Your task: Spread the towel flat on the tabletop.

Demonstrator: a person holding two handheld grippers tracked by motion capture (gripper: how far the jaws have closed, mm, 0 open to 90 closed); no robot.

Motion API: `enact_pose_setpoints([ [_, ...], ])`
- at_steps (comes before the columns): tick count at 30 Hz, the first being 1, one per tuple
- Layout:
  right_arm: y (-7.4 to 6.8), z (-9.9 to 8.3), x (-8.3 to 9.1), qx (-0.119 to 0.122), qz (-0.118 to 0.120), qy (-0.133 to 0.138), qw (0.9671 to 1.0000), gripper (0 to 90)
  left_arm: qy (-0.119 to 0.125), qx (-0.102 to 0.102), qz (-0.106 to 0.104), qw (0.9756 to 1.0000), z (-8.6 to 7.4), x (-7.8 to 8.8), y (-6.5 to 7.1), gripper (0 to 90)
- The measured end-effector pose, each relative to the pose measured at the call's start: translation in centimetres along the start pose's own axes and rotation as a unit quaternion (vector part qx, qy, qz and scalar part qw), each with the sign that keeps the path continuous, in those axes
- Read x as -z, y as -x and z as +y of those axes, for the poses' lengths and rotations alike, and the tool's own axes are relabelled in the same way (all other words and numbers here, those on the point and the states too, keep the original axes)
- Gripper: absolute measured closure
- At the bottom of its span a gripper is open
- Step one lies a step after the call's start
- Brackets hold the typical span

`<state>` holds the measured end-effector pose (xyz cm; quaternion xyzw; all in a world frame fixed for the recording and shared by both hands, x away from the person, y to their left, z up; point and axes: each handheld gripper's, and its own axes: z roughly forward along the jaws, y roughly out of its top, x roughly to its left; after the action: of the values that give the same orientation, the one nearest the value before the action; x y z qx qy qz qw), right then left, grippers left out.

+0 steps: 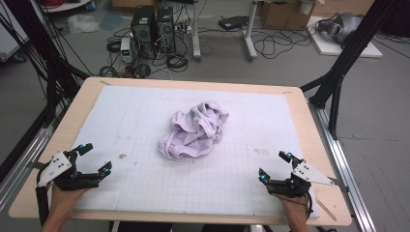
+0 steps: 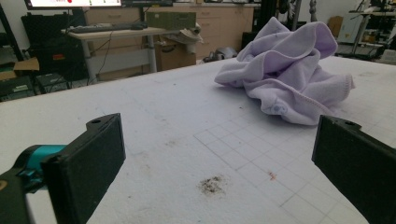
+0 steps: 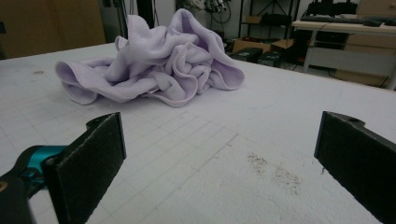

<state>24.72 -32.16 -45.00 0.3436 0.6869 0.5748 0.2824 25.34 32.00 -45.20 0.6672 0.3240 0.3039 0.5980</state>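
Note:
A crumpled pale lilac cloth [image 1: 196, 130] lies in a heap near the middle of the white gridded mat [image 1: 145, 116]. My left gripper [image 1: 95, 158] rests low at the mat's front left corner, jaws wide open with nothing between them. At the front right, my right gripper [image 1: 274, 166] is likewise open and empty. Both point inward toward the cloth and stand well apart from it. In the left gripper view the cloth [image 2: 289, 70] sits ahead and to the right of the gripper [image 2: 219, 161]. The right gripper view has the cloth [image 3: 149, 65] ahead and left of the gripper [image 3: 219, 161].
The mat covers a wooden table [image 1: 309, 125] whose edges show all round. Small dark smudges mark the mat near each gripper [image 2: 212, 185] [image 3: 275, 172]. Black frame posts [image 1: 338, 72] stand beside the table; computers and cables [image 1: 152, 34] lie on the floor beyond.

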Motion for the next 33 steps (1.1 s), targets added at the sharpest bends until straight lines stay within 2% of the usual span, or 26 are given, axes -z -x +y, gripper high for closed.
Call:
enact_pose_setpoints([
  [7, 0.1, 0.0, 0.0, -0.008, 0.001, 0.001, 1.0000, 1.0, -0.002, 0.000, 0.003, 1.0000, 0.0, -0.1, 0.0, 3.1],
  [21, 0.0, 0.1, -0.2, -0.002, 0.007, -0.014, 0.9999, 1.0, -0.014, -0.003, 0.001, 0.9999, 0.1, -0.3, 0.1, 3.1],
  [23, 0.0, 0.1, -0.3, 0.005, 0.006, -0.012, 0.9999, 1.0, -0.019, -0.005, -0.004, 0.9998, 0.2, -0.4, 0.1, 3.1],
  [29, -0.3, 0.5, -0.6, 0.018, 0.009, -0.032, 0.9993, 1.0, -0.027, 0.000, -0.006, 0.9996, 0.2, -0.6, 0.0, 3.1],
  [31, -0.4, 1.4, -0.8, 0.033, 0.015, -0.033, 0.9988, 1.0, -0.037, -0.003, -0.009, 0.9993, 0.3, -0.7, -0.1, 3.0],
  [32, -0.4, 1.4, -0.8, 0.033, 0.015, -0.033, 0.9988, 1.0, -0.044, -0.009, -0.008, 0.9990, 0.4, -0.9, 0.0, 3.0],
  [33, -0.6, 2.2, -0.8, 0.037, 0.022, -0.034, 0.9985, 1.0, -0.048, -0.012, -0.010, 0.9987, 0.6, -1.0, 0.0, 3.0],
])
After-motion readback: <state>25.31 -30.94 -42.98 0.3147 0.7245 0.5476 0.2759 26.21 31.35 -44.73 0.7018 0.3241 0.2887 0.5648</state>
